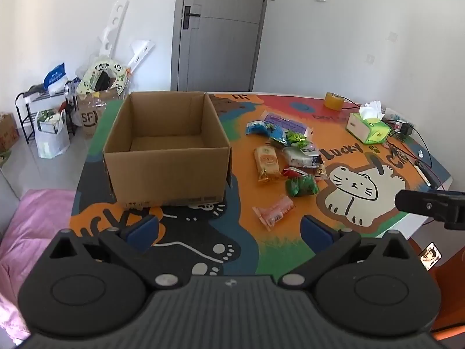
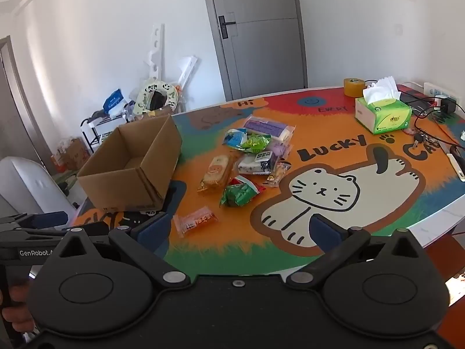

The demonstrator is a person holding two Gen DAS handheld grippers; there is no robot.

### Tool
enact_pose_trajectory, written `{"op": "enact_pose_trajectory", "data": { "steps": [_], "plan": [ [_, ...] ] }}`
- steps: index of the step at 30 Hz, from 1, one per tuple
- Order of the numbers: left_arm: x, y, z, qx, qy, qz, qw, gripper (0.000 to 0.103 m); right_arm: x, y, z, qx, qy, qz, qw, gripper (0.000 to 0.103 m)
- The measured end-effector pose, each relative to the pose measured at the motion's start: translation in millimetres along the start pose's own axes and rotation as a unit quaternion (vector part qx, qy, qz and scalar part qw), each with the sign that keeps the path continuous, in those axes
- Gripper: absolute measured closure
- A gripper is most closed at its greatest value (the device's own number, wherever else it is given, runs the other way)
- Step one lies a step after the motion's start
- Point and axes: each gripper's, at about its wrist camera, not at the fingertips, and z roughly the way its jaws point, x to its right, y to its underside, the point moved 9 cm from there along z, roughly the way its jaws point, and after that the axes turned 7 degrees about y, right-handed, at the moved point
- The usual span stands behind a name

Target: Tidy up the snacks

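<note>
Nothing packed yet: 1 cardboard box (image 1: 165,145) on the surface (image 1: 377,157), empty inside. Roughly 10 snack packets (image 1: 286,157) loose just right of the box, exact count unclear where overlapped; 1 pink packet (image 1: 273,212) lying nearest. Left gripper (image 1: 229,229) and right gripper (image 2: 238,229) short of the box, fingers spread fully wide, holding nothing.

Cat-print counter (image 2: 334,250) carries an open cardboard box (image 2: 128,186) at its left edge; snack packets (image 2: 250,157) mid-counter; tissue box (image 2: 383,116) and tape roll (image 2: 354,86) near the far right edge.
</note>
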Motion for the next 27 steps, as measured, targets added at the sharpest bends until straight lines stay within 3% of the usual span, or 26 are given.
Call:
{"op": "enact_pose_trajectory", "data": {
  "steps": [3, 6, 10, 27],
  "plan": [
    [-1, 4, -5, 0.015, 0.012, -0.009, 0.9998, 0.000, -1, -2, -2, 0.005, -0.006, 0.004, 1.000, 0.000],
    [-3, 2, 1, -0.010, 0.012, -0.014, 0.9998, 0.000, -1, -3, -2, 0.011, -0.007, 0.008, 1.000, 0.000],
    [0, -2, -2, -0.003, 0.012, -0.012, 0.9999, 0.000, -5, -1, 2, -0.006, 0.003, -0.008, 1.000, 0.000],
    [13, -9, -15, 0.022, 0.025, 0.000, 0.9994, 0.000, -2, -5, -8, 0.004, 0.003, -0.008, 1.000, 0.000]
  ]
}}
